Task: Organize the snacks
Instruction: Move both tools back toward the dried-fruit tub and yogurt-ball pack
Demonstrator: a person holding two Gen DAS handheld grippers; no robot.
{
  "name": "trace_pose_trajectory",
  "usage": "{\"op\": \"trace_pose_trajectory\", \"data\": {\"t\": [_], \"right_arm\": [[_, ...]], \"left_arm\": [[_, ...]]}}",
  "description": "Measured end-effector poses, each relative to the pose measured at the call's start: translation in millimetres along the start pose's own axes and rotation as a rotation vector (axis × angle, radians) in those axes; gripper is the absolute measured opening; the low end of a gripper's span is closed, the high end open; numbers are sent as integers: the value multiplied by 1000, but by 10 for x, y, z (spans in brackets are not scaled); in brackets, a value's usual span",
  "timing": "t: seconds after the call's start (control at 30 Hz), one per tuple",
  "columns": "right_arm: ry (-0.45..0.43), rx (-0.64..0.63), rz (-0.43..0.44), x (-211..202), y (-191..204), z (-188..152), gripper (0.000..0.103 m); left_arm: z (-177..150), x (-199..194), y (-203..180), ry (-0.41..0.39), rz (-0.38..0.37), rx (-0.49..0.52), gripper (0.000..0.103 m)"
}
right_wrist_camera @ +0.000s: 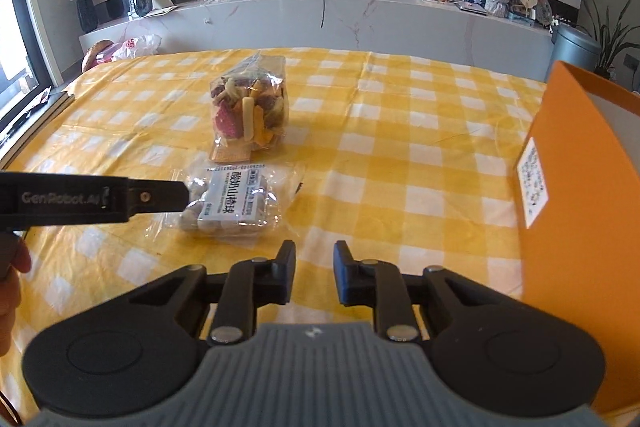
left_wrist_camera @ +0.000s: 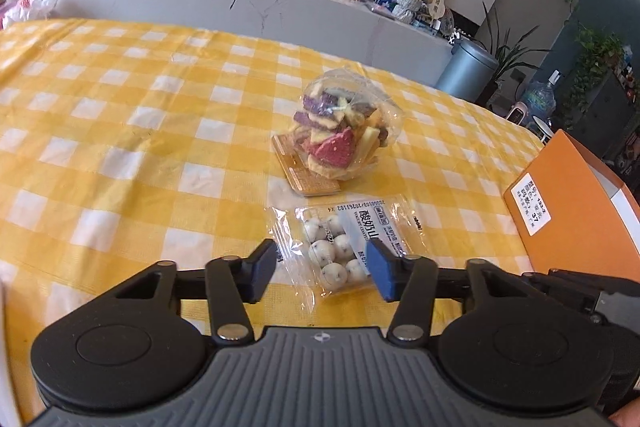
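A clear packet of white yogurt balls (left_wrist_camera: 340, 247) lies on the yellow checked tablecloth (left_wrist_camera: 120, 131). My left gripper (left_wrist_camera: 322, 269) is open, its blue pads on either side of the packet's near end. Behind it stands a clear bag of coloured vegetable crisps (left_wrist_camera: 336, 135). In the right wrist view the packet (right_wrist_camera: 236, 205) and the crisps bag (right_wrist_camera: 250, 111) lie ahead to the left, and the left gripper (right_wrist_camera: 176, 197) reaches the packet from the left. My right gripper (right_wrist_camera: 314, 275) is open and empty above the cloth, apart from the packet.
An open orange box (right_wrist_camera: 576, 195) stands at the right edge of the table; it also shows in the left wrist view (left_wrist_camera: 572, 207). A white marble counter (right_wrist_camera: 360, 15) with a router, plants and a snack bag runs behind the table.
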State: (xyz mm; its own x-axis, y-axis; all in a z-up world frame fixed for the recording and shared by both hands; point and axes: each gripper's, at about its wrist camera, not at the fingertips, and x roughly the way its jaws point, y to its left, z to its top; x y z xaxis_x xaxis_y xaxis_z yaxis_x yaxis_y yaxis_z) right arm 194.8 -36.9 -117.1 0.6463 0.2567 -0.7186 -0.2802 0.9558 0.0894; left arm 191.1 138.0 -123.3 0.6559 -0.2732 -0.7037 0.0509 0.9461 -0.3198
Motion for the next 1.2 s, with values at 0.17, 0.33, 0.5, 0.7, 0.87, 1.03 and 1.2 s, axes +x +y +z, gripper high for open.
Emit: {"op": "trace_pose_trajectory", "data": {"t": [0.17, 0.33, 0.5, 0.7, 0.87, 1.03, 1.2], "right_arm": [[-1, -6, 1, 94, 45, -5, 18], [-2, 7, -25, 193, -8, -2, 18], [-13, 16, -55, 178, -95, 6, 19], [-30, 33, -49, 102, -135, 8, 20], [-40, 62, -61, 42, -209, 21, 30], [-23, 69, -62, 67, -250, 24, 33], [-23, 82, -55, 85, -260, 16, 37]], "left_arm": [[-56, -26, -62, 8, -19, 28, 36], [-152, -72, -184, 66, -138, 5, 35], [-122, -187, -320, -5, -45, 124, 69], [-13, -104, -456, 5, 5, 351, 88], [-73, 84, -604, 35, 63, 572, 88], [-69, 263, -639, 36, 11, 622, 89], [15, 400, -553, 57, 20, 573, 92]]}}
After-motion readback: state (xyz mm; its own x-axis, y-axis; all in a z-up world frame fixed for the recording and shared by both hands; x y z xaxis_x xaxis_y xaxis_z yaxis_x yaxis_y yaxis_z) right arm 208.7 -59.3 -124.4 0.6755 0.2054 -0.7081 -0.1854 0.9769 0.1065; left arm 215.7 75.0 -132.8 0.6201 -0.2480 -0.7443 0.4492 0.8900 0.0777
